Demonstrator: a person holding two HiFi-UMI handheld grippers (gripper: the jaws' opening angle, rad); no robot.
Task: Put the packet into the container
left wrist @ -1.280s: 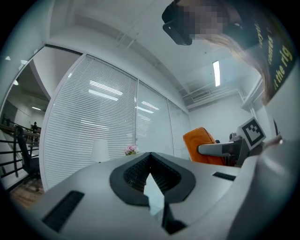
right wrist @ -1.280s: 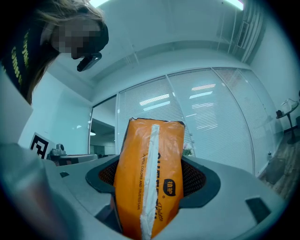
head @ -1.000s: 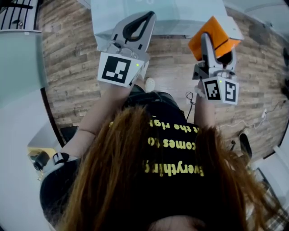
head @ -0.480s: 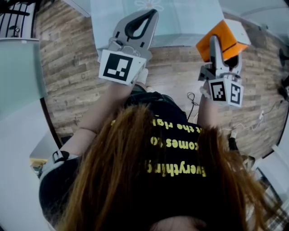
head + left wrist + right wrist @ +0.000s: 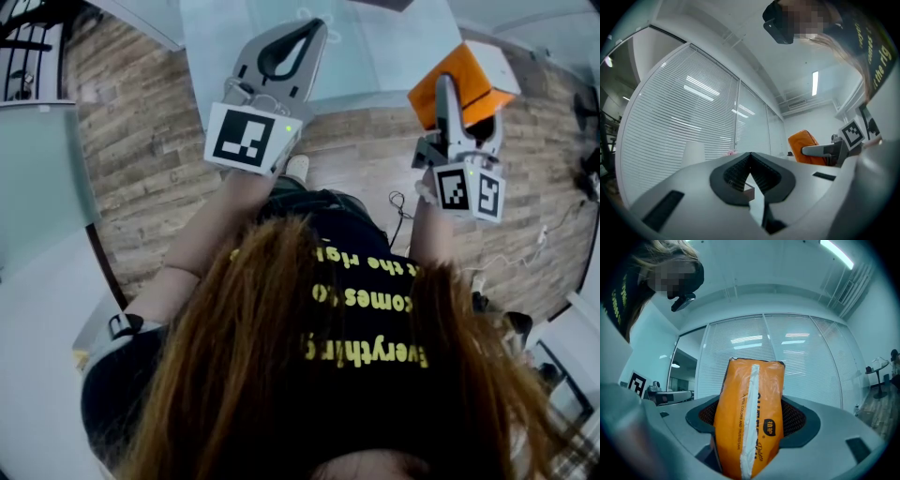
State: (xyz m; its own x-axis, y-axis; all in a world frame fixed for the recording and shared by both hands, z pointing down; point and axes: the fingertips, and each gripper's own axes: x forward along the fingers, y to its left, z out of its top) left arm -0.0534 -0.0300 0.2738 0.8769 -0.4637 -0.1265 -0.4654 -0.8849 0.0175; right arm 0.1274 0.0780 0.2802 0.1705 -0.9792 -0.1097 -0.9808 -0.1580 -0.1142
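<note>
Now the right tongs [image 5: 751, 420] are clamped on the orange packet [image 5: 749, 404], gripping its lower half while the rest stands out well past the tips. Its long axis runs along the tongs, and a white seam down its length faces that camera. Print along the seam reads "COLORS AND TRUSTED"; there is a small black square logo whose characters are too small to read, and a script word below it that cannot be made out. Over to the left tongs [image 5: 750, 161]: pressed together, nothing between them, held up beside the right pair with the packet well apart from them. So the right hand is the one carrying, and the coming move likely turns on where the container lies from it. No view shows a container for certain. From the head view, a pale surface [image 5: 375, 47] lies ahead of both tongs, and a white block [image 5: 494, 54] sits just behind the packet, but it cannot be identified. The person's black shirt [image 5: 366, 309] carries yellow lettering with "Everything" and "comes" legible.
</note>
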